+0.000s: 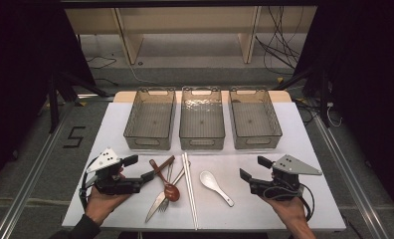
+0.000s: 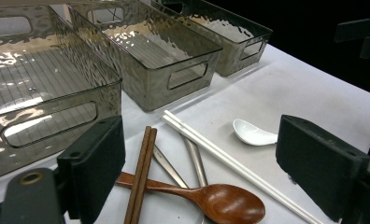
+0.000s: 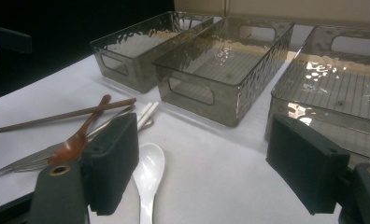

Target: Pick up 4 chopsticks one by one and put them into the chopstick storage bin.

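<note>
A pile of cutlery lies on the white table [image 1: 304, 149]: a brown wooden spoon [image 1: 167, 187], brown chopsticks [image 1: 164, 164], white chopsticks [image 1: 189, 191], a metal knife [image 1: 154, 206] and a fork [image 1: 165, 203]. A white ceramic spoon [image 1: 214, 186] lies apart, to the right of the pile. My left gripper [image 1: 142, 168] is held open just left of the pile, nothing between its jaws. My right gripper [image 1: 254, 168] is open to the right of the white spoon [image 3: 148, 172], also with nothing in it. The left gripper view looks over the wooden spoon [image 2: 220, 204] and the white chopsticks [image 2: 230, 163].
Three smoky clear bins stand side by side behind the cutlery: left [image 1: 148, 143], middle [image 1: 201, 143], right [image 1: 257, 142], all with nothing in them. Cables lie on the floor beyond the table. Bare tabletop runs along the front edge at both sides.
</note>
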